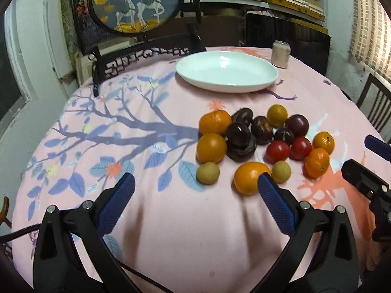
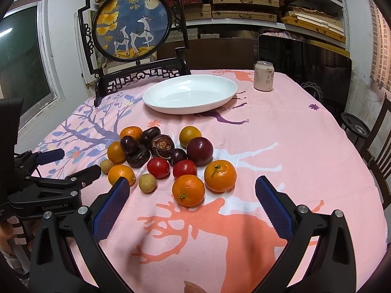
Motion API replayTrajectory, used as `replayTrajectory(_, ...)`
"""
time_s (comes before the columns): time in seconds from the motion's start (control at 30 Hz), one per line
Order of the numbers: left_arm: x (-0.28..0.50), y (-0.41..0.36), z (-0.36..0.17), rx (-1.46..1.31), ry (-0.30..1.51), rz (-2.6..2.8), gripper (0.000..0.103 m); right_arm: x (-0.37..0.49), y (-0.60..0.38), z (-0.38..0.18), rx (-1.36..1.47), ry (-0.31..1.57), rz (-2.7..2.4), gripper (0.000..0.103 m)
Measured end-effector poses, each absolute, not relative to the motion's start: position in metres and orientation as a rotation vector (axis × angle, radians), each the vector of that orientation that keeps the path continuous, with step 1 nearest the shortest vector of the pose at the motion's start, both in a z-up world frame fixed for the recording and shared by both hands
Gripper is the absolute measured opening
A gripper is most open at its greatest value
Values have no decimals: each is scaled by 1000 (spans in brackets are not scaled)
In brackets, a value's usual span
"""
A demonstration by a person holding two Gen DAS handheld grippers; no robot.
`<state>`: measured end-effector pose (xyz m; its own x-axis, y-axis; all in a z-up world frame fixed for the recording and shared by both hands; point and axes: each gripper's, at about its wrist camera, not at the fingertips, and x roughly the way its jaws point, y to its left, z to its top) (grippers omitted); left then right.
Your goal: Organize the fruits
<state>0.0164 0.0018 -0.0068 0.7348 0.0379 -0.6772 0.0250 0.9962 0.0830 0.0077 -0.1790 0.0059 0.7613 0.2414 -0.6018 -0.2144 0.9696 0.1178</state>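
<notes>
A cluster of fruit [image 2: 168,161] lies on a round table covered with a pink cloth [image 2: 281,151] printed with deer and a blue tree. Beyond the cluster, toward the far edge, sits a white oval plate [image 2: 171,105] with nothing on it, and to the plate's right stands a pale drink can [image 2: 263,76]. Behind the plate is a dark carved stand holding a round deer picture [image 2: 132,24]. The cluster holds orange mandarins, two red tomatoes, dark purple plums, brown wrinkled fruits and small tan longans. The right gripper [image 2: 191,197] hovers on the near side of the cluster, its blue-padded fingers spread wide and holding nothing; the nearest mandarin [image 2: 188,190] lies between the fingertips. The left gripper [image 1: 195,185] is likewise spread and empty, near the cluster's left side, with one orange fruit [image 1: 249,178] just behind its right fingertip and a longan [image 1: 207,172] between the fingers.
</notes>
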Motion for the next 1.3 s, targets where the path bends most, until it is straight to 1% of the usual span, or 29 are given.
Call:
replayTrajectory(0.17, 18, 4, -3, 86, 702, 14, 101, 10, -177, 4, 32, 671, 244, 102)
replayTrajectory(0.83, 13, 6, -6, 81, 696, 3, 101, 13, -176, 1, 38, 686, 248, 102)
replayTrajectory(1.07, 20, 13, -13, 67, 755, -5, 101, 32, -173, -12, 47, 834, 367, 102)
replayTrajectory(1.23, 21, 31, -18, 68, 783, -10, 101, 34, -177, -25, -20, 888, 424, 102)
replayTrajectory(1.3, 20, 40, -21, 44, 795, -12, 101, 36, -186, -33, 13, 924, 430, 102)
